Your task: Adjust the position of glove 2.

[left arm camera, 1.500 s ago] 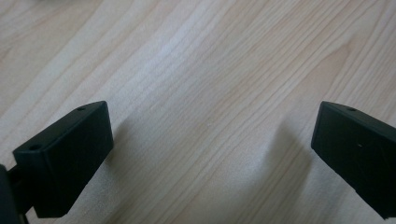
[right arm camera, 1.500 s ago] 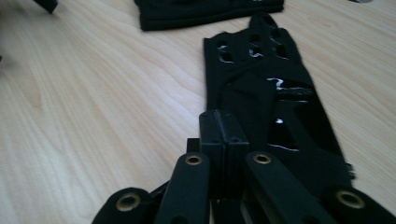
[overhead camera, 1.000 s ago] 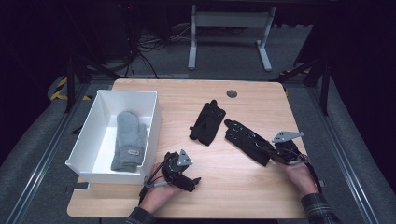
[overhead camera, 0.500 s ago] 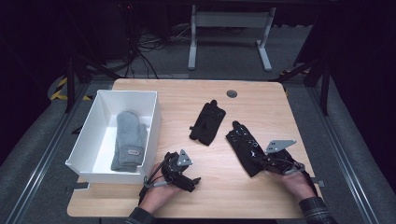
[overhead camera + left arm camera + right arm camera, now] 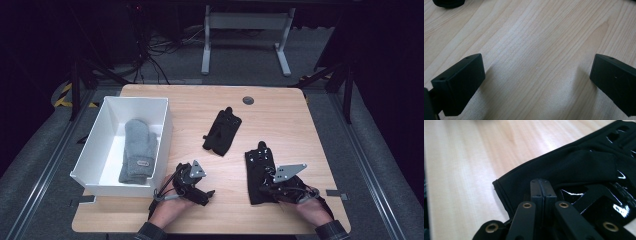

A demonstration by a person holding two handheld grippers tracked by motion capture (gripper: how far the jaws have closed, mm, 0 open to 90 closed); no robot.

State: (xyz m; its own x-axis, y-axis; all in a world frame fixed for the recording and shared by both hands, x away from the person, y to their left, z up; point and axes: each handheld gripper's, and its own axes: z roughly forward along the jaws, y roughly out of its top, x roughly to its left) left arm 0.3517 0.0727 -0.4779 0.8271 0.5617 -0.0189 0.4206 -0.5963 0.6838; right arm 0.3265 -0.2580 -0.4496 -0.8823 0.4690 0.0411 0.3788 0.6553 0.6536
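**First:** High view, nearest edge: what is seen of the grippers?

**Second:** The left gripper [image 5: 192, 186] is held low over the light wooden table [image 5: 280, 107], just beside the front corner of the white rectangular plastic bin [image 5: 162, 131]. In the left gripper view its jaws are seen spread wide, with bare wood between them and nothing gripped. Its place is unchanged from the earlier frames.

**First:** And the right gripper?

**Second:** The right gripper [image 5: 272, 186] is seen at the near end of the black fingerless glove with glossy patches [image 5: 260, 170]. In the right gripper view [image 5: 541, 185] the jaws are pressed flat together over the glove's cuff; whether fabric is pinched between them cannot be told.

**First:** What differs from a second ago?

**Second:** The glove was lying slanted farther right, with its fingers pointed toward the table's middle. It has now been drawn nearer the front edge and turned, so that it is laid almost straight, fingers away from the person. The right hand [image 5: 310, 212] has been shifted leftward along with it.

**First:** Farther off?

**Second:** A second black fingerless glove [image 5: 221, 131] is left where it was at the table's middle, well apart from the first. A grey knitted mitten [image 5: 138, 150] is lying inside the bin, unmoved.
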